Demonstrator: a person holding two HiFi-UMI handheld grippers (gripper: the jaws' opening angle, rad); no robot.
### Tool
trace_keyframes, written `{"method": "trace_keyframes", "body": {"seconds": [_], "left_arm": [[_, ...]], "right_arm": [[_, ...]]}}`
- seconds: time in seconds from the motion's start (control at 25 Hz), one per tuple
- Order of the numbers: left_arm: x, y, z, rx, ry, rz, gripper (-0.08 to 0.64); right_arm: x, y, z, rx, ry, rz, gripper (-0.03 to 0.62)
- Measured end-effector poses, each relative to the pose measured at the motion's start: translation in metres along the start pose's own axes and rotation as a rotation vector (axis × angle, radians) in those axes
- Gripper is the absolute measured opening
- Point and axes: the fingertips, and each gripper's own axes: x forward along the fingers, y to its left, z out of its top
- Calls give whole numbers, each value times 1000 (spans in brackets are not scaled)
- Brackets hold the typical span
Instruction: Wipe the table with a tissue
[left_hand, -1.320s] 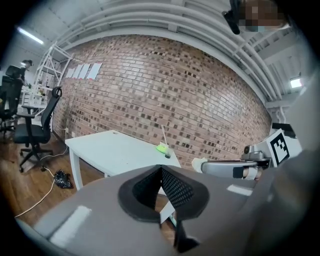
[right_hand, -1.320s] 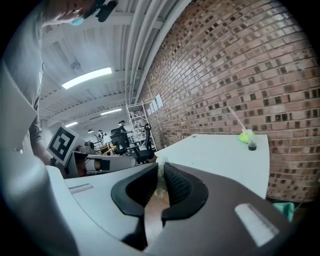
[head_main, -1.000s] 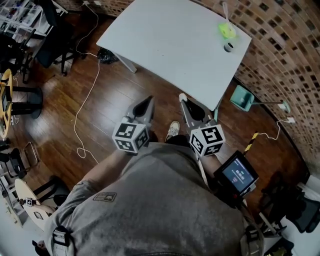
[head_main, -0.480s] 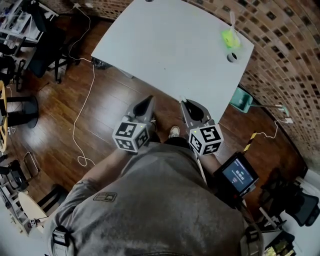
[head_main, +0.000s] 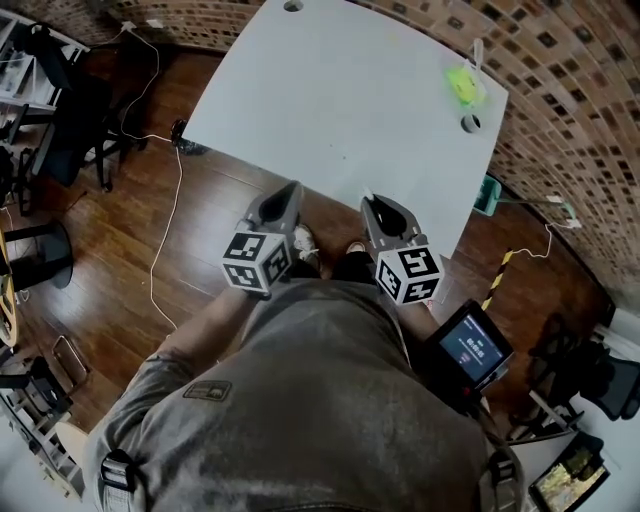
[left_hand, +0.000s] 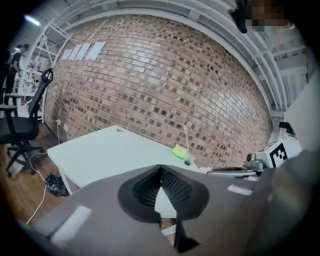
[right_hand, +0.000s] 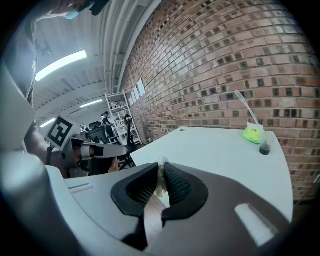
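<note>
1. left claw (head_main: 291, 190): held in front of the person's body, above the wood floor (head_main: 120, 250) and just short of the counter's near edge. it points toward the counter (head_main: 330, 80).
2. left claw, own view (left_hand: 161, 168): the jaw tips meet at the top. only a narrow wedge is left behind them, and the counter top shows through it. nothing is gripped, so this claw is clenched and empty.
3. right claw (head_main: 369, 200): beside the left one and level with it, with a gap between the two. it also sits just before the near edge of the counter.
4. right claw, own view (right_hand: 162, 165): the jaws are pressed onto a tissue (right_hand: 161, 180). it is a thin pale strip pinched between the ribbed pads, with a little showing above the tips.
5. tissue, head view: only a small white fleck at the right claw's tip (head_main: 367, 193). it is off the counter and not touching the surface.
6. counter top: white and mostly bare. at the far right corner, by the brick wall (head_main: 570, 90), sits a yellow-green object (head_main: 460, 82) with a thin stick rising from it.
7. a small dark cup (head_main: 471, 122) stands just beside the yellow-green object.
8. a white cable (head_main: 168, 235) trails across the floor to the left of the counter.
</note>
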Motion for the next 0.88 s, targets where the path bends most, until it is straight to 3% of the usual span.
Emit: {"method": "trace_keyframes", "body": {"seconds": [0.56, 0.88], "left_arm": [[36, 23, 18, 9, 23, 22, 2], [69, 30, 1, 4, 87, 51, 2]], "right_arm": [[45, -37, 18, -24, 36, -16, 46], [75, -67, 2, -14, 114, -3, 46]]}}
